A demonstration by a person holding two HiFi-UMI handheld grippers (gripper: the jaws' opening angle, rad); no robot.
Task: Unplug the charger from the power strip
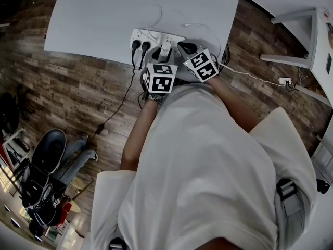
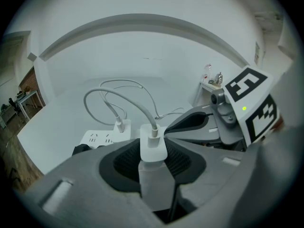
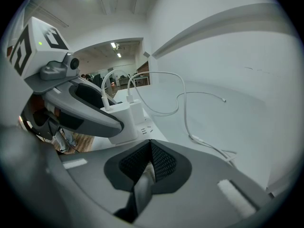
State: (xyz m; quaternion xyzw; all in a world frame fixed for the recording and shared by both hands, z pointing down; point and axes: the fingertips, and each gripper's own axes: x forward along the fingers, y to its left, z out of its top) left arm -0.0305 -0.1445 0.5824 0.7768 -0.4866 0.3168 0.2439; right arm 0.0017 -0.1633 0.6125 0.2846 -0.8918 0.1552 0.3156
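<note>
A white power strip (image 1: 141,35) lies near the front edge of the white table (image 1: 93,20). My left gripper (image 2: 153,161) is shut on a white charger (image 2: 153,148) whose white cable (image 2: 124,99) loops away over the table. In the right gripper view the charger (image 3: 115,119) stands on the strip (image 3: 142,129), partly behind the left gripper's finger (image 3: 85,110). A second white charger (image 2: 122,126) sits in the strip just beyond. My right gripper (image 3: 151,163) is shut with nothing between its pads, close beside the strip's right end (image 1: 183,48).
Two black plugs (image 1: 139,47) sit in the strip's left end, their leads dropping to the wood floor. A loose white cable (image 3: 192,127) lies on the table to the right. A second small strip (image 1: 284,80) lies on the floor at right.
</note>
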